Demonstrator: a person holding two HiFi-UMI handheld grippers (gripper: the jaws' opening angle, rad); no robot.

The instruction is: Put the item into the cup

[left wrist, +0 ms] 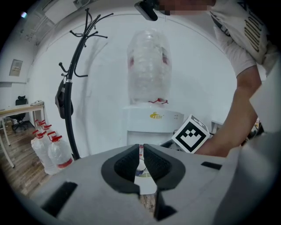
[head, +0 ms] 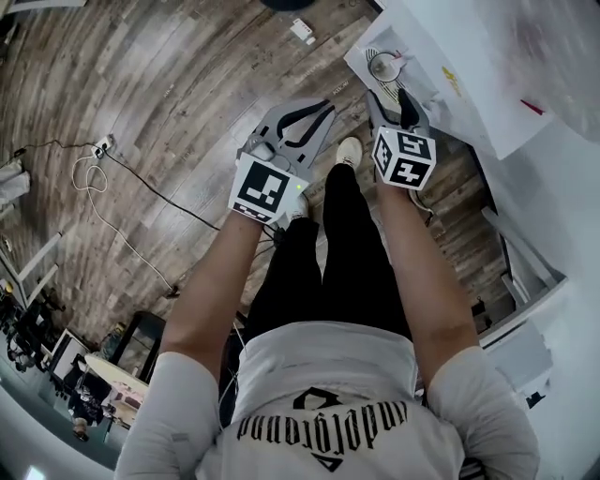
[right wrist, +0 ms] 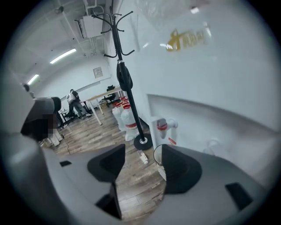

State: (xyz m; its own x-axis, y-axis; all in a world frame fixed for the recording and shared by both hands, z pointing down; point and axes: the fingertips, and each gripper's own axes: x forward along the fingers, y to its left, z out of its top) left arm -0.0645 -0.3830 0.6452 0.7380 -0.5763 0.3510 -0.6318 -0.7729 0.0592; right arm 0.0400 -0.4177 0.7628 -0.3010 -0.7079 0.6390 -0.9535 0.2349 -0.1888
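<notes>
A round clear cup (head: pixel 383 66) stands on the white ledge of the water dispenser (head: pixel 487 94), under its red tap (right wrist: pixel 162 125). In the right gripper view only an arc of the cup's rim (right wrist: pixel 156 154) shows beside the right pad. My right gripper (head: pixel 390 97) hangs just short of the cup; it (right wrist: pixel 142 160) is open, with only floor between the pads. My left gripper (head: pixel 319 105) is level with it on the left. Its jaws (left wrist: pixel 141 149) stand together with a thin slit, through which white shows. I cannot make out any item pinched there.
The dispenser (left wrist: pixel 151 121) carries an upturned clear bottle (left wrist: pixel 148 66). A black coat stand (left wrist: pixel 72 88) and several water jugs (left wrist: pixel 50 151) stand to its left. A cable and power strip (head: pixel 103 145) lie on the wooden floor, and a small white box (head: pixel 302 28) lies near the dispenser.
</notes>
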